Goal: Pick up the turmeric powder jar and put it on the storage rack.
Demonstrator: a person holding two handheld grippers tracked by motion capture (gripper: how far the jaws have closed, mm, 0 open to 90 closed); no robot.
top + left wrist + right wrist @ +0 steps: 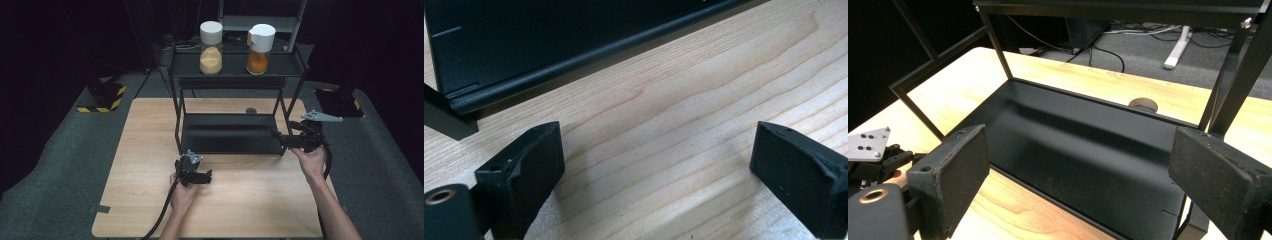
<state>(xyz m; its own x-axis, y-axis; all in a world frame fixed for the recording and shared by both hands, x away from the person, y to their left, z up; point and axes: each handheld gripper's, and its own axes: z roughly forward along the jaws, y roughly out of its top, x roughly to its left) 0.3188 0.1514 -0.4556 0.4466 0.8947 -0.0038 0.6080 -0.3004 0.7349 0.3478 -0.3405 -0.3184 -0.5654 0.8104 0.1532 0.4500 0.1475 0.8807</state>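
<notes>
**Black rack between two idle grippers**

The black rack (230, 132) stands on the tabletop (150, 150). The right hand-held gripper (277, 136) hovers released at its lower shelf (1073, 150); the left hand-held gripper (206, 176) rests released just before it.

pale wood-grain desk (150, 200); matte black shelf rack (230, 132); two white-lidded jars, one (211, 48) filled beige, the other (259, 49) orange; black tongs (200, 177) with grey plate; yellow-black striped floor markers (102, 102).

Table (150, 200) pale grained wood; rack (1073, 145) matt black metal; jars (211, 50) clear glass.
</notes>
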